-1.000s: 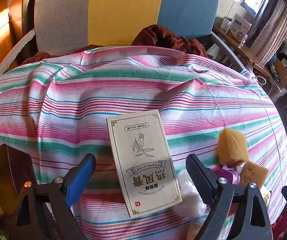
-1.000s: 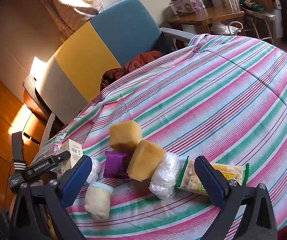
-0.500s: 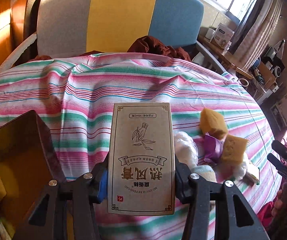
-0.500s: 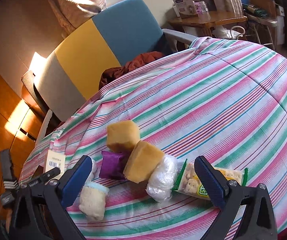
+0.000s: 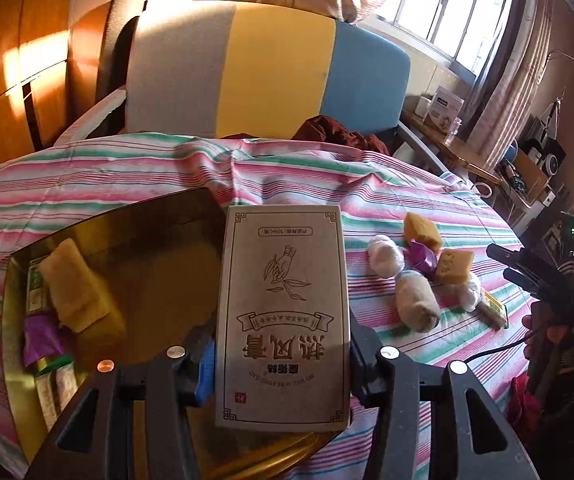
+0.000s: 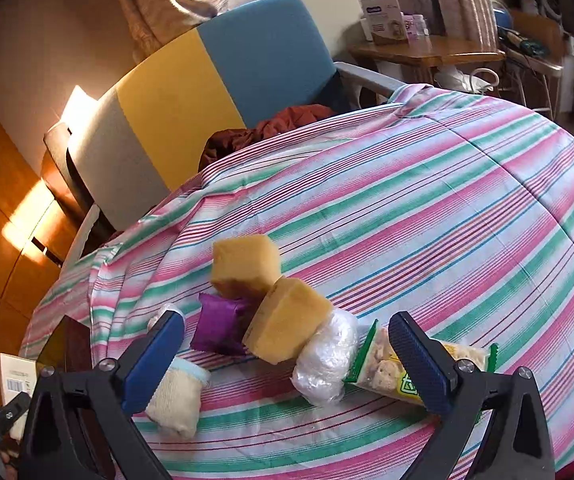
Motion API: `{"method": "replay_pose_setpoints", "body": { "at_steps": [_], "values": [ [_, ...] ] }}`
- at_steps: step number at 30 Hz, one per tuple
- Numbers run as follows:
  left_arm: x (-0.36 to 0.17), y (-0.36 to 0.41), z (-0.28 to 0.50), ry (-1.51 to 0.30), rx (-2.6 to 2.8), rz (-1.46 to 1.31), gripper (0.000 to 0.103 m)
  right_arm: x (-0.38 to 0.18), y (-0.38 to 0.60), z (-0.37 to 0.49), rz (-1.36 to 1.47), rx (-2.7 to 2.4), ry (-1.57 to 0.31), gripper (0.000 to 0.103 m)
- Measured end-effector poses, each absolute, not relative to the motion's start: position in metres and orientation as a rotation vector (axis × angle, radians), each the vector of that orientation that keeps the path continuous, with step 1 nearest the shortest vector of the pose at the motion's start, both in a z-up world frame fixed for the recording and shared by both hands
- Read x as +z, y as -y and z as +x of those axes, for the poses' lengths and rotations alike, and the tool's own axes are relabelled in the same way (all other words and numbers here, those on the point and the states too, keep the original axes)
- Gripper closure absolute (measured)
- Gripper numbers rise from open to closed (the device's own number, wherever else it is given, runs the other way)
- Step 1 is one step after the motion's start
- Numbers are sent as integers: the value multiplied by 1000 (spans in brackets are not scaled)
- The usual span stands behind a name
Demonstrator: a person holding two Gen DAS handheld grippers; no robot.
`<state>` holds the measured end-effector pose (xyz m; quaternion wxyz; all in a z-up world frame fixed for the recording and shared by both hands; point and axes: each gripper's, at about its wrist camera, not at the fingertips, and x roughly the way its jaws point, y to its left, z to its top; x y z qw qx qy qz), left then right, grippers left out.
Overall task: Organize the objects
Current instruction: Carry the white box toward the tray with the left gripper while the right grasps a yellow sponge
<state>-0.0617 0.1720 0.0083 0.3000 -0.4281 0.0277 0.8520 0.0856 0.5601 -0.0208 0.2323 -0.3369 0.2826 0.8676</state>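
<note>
Striped bedcover (image 5: 127, 168); left tool's (image 5: 283, 364) box (image 5: 283, 312) lengthwise, pointing away.

A tan printed carton (image 5: 283, 312) hangs flat-faced above the dark tray (image 5: 135, 256); sponges (image 6: 247, 266), wrapped snacks (image 6: 327, 360) cluster right.

Beige carton (image 5: 281, 316), front face seen upside down in the left wrist view: large characters 抗风膏, smaller line of Latin letters beneath, too fine to read; "50mL" legible in a small bordered label at the far end; small red seal mark near one corner. Barcode on its side (image 6: 16, 384), right wrist view, digits illegible. Biscuit packet (image 6: 403, 372): print unreadable.
</note>
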Motion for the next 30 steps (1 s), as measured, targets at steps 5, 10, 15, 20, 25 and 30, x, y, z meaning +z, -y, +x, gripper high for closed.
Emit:
{"method": "replay_pose_setpoints", "body": {
  "at_steps": [5,10,15,20,25,30],
  "values": [
    [4,-132,-63,-8,2315,-1171,52,-15,-539,61,-995,2423,-654,0],
    [3,-103,-63,57,2355,-1196,52,-10,-540,4,-1076,2421,-564,0],
    [-1,-71,-64,108,2389,-1235,52,-44,-559,-57,-1256,2306,-527,0],
    [-11,-50,-67,147,2416,-1295,52,-86,-581,-86,-1403,2167,-592,5],
    [-14,-48,-66,154,2418,-1297,52,-90,-576,-93,-1427,2161,-535,42],
    [-14,-45,-64,171,2419,-1291,52,-44,-568,-83,-1263,2279,-482,41]
  ]
}}
